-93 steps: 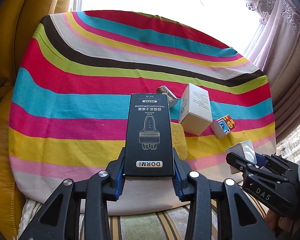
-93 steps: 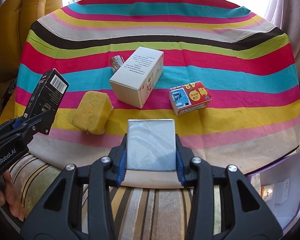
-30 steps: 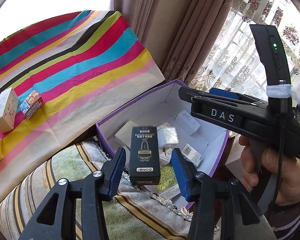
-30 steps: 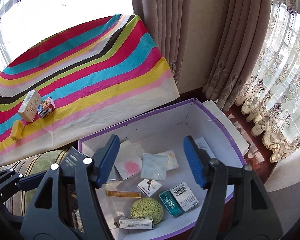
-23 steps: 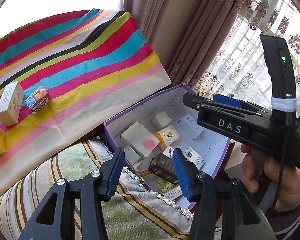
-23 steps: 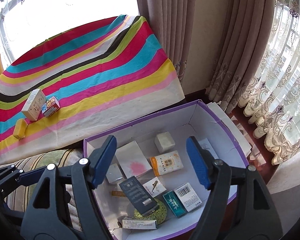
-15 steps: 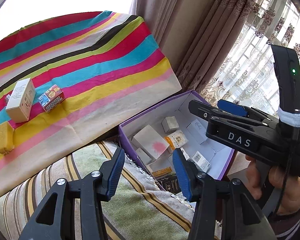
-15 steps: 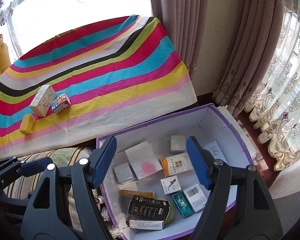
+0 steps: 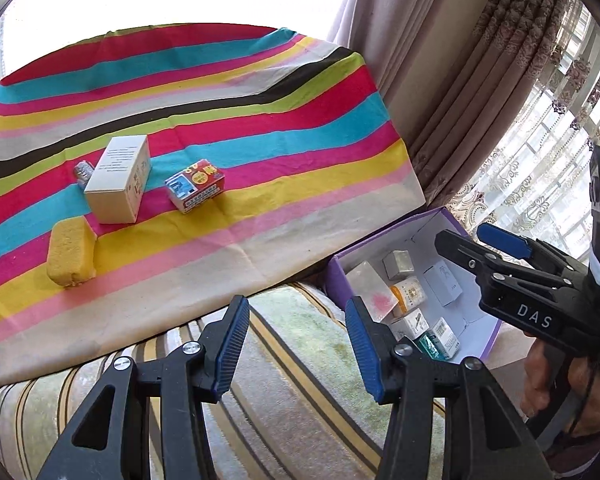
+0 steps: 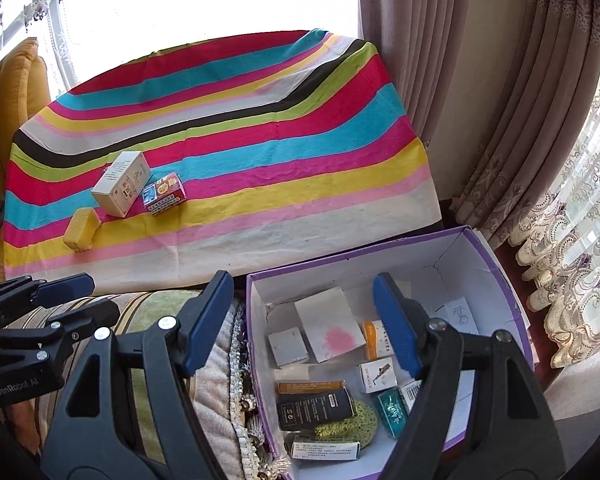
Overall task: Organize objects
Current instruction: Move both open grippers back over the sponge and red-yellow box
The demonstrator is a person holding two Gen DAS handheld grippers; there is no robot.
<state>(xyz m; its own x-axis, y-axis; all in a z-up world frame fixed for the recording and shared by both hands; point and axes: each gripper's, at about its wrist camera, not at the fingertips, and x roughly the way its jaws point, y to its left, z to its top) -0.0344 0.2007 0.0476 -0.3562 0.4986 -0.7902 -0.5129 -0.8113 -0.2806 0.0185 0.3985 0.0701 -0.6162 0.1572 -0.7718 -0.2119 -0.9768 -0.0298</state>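
Sunlight is pouring through the curtained window behind a desk draped in a rainbow-striped cloth [image 9: 260, 152]. Going left to right on it, a yellow rectangular sponge [image 9: 70, 254] is lying nearest the edge, a small crinkled foil-wrapped item [image 9: 83, 171] is peeking from behind a white cardboard carton [image 9: 118, 180], and a red-and-blue printed packet [image 9: 195, 191] is sitting just beside that carton. Nearer the camera, the left tool [image 9: 296, 344] is hanging over a striped cushion with its blue pads apart and nothing between them. Further right, the right tool [image 10: 300, 324] is likewise spread wide and empty above a purple-rimmed white storage box [image 10: 496, 264], where a black slim carton [image 10: 314, 404] is lying among other small packs.

Four things are waiting on the cloth, so the sorting looks unfinished. Reaching for the packet risks nudging the touching-close carton, and the soft sponge may squash and slip from a shallow pinch.
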